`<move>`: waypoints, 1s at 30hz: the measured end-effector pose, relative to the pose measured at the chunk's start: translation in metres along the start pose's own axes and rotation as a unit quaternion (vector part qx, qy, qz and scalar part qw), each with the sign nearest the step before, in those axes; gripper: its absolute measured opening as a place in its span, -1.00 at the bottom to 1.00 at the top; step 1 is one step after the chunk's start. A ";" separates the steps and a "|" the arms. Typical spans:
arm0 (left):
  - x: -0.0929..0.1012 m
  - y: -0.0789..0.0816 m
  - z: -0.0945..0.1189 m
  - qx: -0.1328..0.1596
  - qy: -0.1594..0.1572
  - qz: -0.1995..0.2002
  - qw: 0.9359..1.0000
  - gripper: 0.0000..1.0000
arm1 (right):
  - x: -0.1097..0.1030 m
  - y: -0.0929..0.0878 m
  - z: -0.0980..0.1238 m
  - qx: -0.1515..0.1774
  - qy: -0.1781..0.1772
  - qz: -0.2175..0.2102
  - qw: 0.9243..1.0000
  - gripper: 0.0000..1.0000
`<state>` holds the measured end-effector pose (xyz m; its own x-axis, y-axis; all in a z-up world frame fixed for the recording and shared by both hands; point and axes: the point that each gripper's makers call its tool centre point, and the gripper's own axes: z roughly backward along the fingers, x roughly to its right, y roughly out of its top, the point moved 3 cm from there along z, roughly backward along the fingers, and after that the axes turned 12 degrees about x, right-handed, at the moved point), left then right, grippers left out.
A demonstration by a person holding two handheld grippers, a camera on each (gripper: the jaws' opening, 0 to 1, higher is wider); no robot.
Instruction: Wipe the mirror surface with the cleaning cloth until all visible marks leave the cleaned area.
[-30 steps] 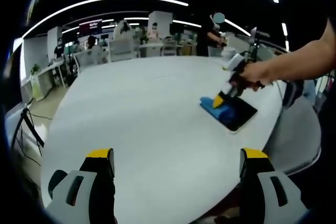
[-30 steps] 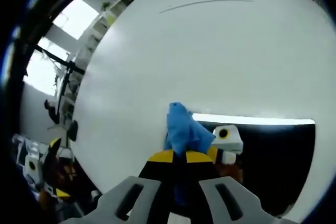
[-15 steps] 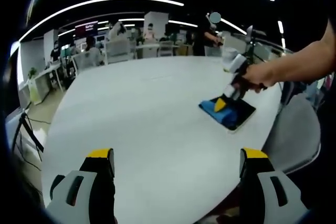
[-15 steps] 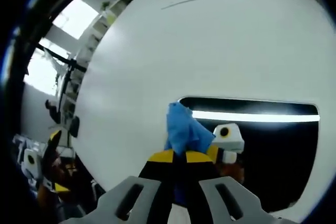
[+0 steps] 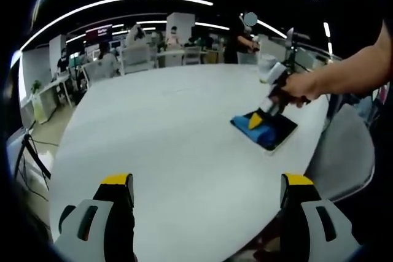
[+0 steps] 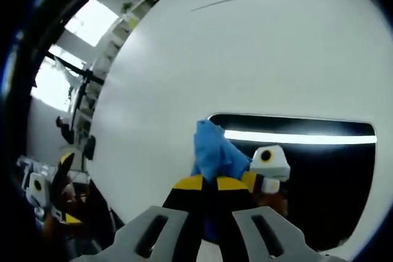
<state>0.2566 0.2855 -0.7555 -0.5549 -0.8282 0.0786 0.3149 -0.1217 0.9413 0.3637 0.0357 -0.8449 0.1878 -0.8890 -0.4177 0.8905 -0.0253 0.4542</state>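
Looking along the left tongs [image 5: 207,196], the two yellow-tipped jaws stand spread wide at the bottom of the frame, holding nothing, above the white counter [image 5: 166,127]. At right of centre the mirror [image 5: 270,132] lies flat on the counter near its edge, with the blue cleaning cloth [image 5: 253,126] on it, under the right tongs [image 5: 256,119], gripped by a person's hand [image 5: 299,86].

In the right gripper view, the right tongs [image 6: 204,183] at bottom centre are pressed together, pinching the cleaning cloth [image 6: 212,152], which touches the left end of the dark mirror [image 6: 319,170] in the lower right. A bright light strip reflects across the mirror.
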 end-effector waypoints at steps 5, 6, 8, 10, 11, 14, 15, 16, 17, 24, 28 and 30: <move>0.009 0.004 -0.006 0.004 0.003 0.001 1.000 0.99 | 0.012 -0.002 0.008 -0.002 -0.003 0.012 1.000 -1.00; 0.011 0.003 -0.007 0.003 0.002 0.000 1.000 0.99 | 0.015 -0.003 0.010 -0.002 -0.002 0.010 1.000 -1.00; 0.016 0.004 -0.010 0.001 0.002 0.000 1.000 0.99 | 0.023 -0.004 0.014 -0.001 0.002 0.002 1.000 -1.00; 0.020 0.007 -0.014 0.003 0.006 0.000 1.000 0.99 | 0.029 -0.006 0.020 -0.003 0.002 0.001 1.000 -1.00; 0.022 0.008 -0.015 0.005 0.009 0.000 1.000 0.99 | 0.032 -0.006 0.022 -0.004 0.003 0.002 1.000 -1.00; 0.032 0.015 -0.019 0.010 0.015 0.000 1.000 0.99 | 0.044 -0.008 0.029 -0.009 0.003 0.005 1.000 -1.00; 0.034 0.017 -0.020 0.010 0.017 0.000 1.000 0.99 | 0.047 -0.008 0.030 -0.010 0.002 0.006 1.000 -1.00; 0.038 0.018 -0.020 0.010 0.018 -0.002 1.000 0.99 | 0.051 -0.008 0.032 -0.010 0.003 0.006 1.000 -1.00; 0.039 0.019 -0.020 0.012 0.021 -0.003 1.000 0.99 | 0.053 -0.009 0.034 -0.010 0.003 0.006 1.000 -1.00; 0.055 0.023 -0.019 0.011 0.040 -0.004 0.999 0.99 | 0.080 -0.011 0.050 -0.009 0.002 0.012 1.000 -1.00; 0.063 0.027 -0.020 0.011 0.048 -0.005 0.999 0.99 | 0.093 -0.012 0.058 -0.008 0.000 0.016 1.000 -1.00; 0.067 0.028 -0.022 0.012 0.049 -0.011 0.999 0.99 | 0.097 -0.011 0.059 -0.009 0.003 0.017 1.000 -1.00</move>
<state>0.2453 0.2143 -0.7308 -0.4826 -0.8755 0.0257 0.2844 -0.1289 0.9500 0.3473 -0.0778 -0.8441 0.2207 -0.8860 -0.4078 0.8908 0.0128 0.4543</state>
